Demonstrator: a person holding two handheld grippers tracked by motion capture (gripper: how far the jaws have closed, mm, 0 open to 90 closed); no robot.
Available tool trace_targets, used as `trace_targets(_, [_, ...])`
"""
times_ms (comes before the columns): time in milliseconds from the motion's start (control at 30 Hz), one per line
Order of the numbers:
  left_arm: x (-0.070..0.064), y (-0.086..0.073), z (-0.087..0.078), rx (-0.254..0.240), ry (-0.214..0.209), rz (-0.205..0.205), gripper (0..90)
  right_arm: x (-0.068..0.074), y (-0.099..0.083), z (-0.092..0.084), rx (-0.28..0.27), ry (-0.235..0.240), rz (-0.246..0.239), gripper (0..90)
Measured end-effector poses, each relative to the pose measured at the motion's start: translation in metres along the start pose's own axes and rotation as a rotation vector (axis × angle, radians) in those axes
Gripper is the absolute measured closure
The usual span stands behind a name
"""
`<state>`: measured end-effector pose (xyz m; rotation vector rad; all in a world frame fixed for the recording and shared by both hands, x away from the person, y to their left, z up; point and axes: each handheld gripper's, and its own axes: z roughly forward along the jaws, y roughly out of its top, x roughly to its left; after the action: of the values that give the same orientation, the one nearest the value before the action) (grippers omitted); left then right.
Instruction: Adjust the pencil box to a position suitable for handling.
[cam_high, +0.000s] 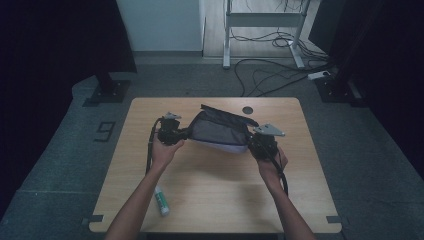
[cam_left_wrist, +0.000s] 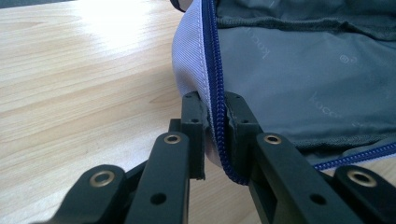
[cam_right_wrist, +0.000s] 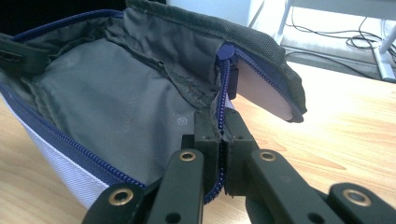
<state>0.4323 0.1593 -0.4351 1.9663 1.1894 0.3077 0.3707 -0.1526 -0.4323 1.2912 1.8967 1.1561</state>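
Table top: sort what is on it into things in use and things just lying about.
In use:
- grey-lined fabric pouch with blue zip, open
- left gripper, clamped on its zip edge
- right gripper, clamped on the other end

Lying about:
- white tube with green label
- round dark grommet

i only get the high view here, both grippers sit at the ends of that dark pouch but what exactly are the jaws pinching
Observer: The left gripper is shut on the blue zipper edge of the pouch, white outer fabric on one side of it, grey lining on the other.
Operator: and the right one
Observer: The right gripper is shut on the zipper edge at the other end, just below the blue zipper slider.
Operator: is the pouch open
Observer: Yes, unzipped, with the grey lining exposed between the two grips; nothing shows inside it.
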Motion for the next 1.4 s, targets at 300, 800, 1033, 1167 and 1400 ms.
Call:
trace_targets(300, [-0.002,-0.012,-0.015,-0.018,-0.018,0.0,80.4,0.009,-0.003,-0.012,-0.022,0.021,-0.014,85.6])
trace_targets(800, [-0.003,-0.042,-0.021,-0.003,-0.068,-0.017,85.1,0.022,-0.023,-0.021,-0.029,0.06,-0.014,86.9])
trace_targets(1033, [-0.002,-0.07,-0.018,0.043,-0.084,-0.028,85.7,0.033,-0.045,-0.027,-0.014,0.092,-0.019,86.8])
trace_targets(1167, [-0.003,-0.08,-0.013,0.073,-0.083,-0.021,85.2,0.032,-0.057,-0.023,0.019,0.109,-0.004,86.5])
trace_targets(1400, [-0.005,-0.095,0.0,0.136,-0.072,-0.012,84.3,0.026,-0.077,-0.009,0.096,0.128,0.034,86.2])
